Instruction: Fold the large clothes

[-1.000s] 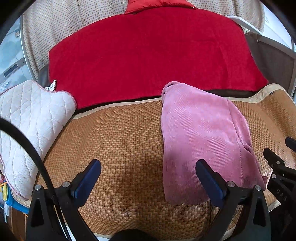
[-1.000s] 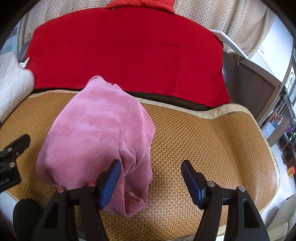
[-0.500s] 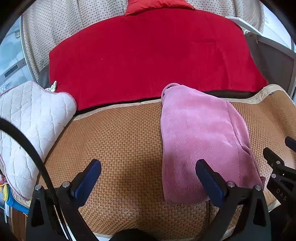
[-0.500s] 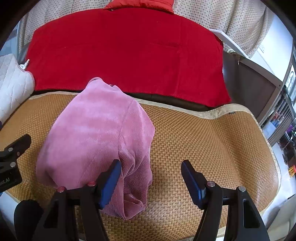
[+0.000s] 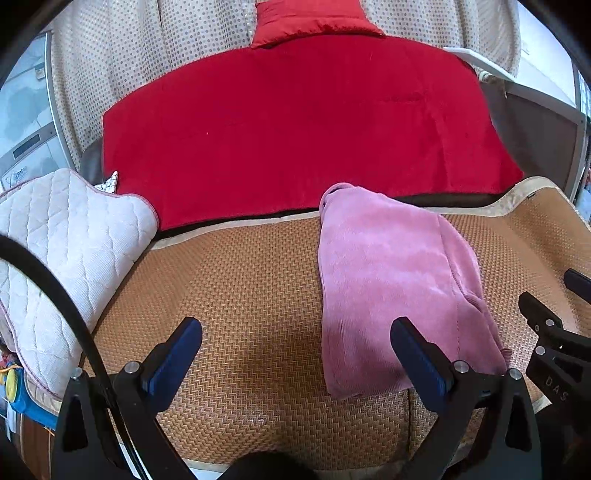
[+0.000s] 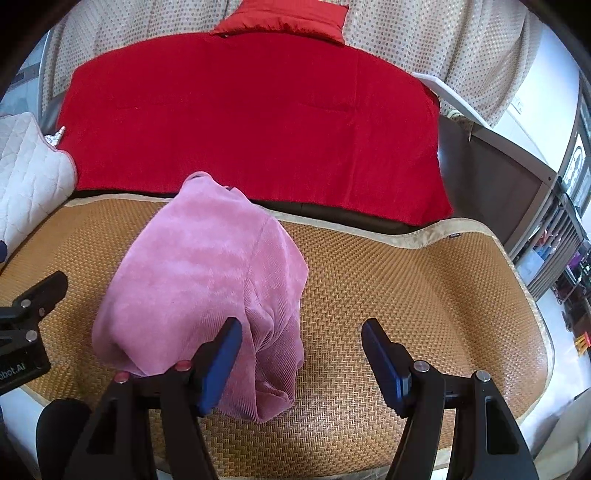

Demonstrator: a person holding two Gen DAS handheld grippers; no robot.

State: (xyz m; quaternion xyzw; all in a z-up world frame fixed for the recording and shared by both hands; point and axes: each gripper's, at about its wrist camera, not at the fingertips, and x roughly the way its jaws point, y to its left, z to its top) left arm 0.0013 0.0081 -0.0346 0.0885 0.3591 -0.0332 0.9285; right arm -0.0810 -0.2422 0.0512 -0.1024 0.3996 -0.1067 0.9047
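Note:
A pink corduroy garment [image 5: 391,280] lies folded into a long narrow strip on the woven mat [image 5: 251,288]; it also shows in the right wrist view [image 6: 207,280]. My left gripper [image 5: 295,350] is open and empty above the mat, its right finger at the garment's near left edge. My right gripper [image 6: 301,354] is open and empty, its left finger over the garment's near right end, where a loose flap hangs. Each gripper shows at the edge of the other's view.
A red blanket [image 5: 303,125] covers the sofa back behind the mat. A white quilted cushion [image 5: 62,251] lies at the left. A red pillow [image 6: 284,18] sits at the top. Shelving [image 6: 554,236] stands at the right beyond the mat's edge.
Both grippers have drawn back and up slightly from the garment, staying open. The garment has not moved.

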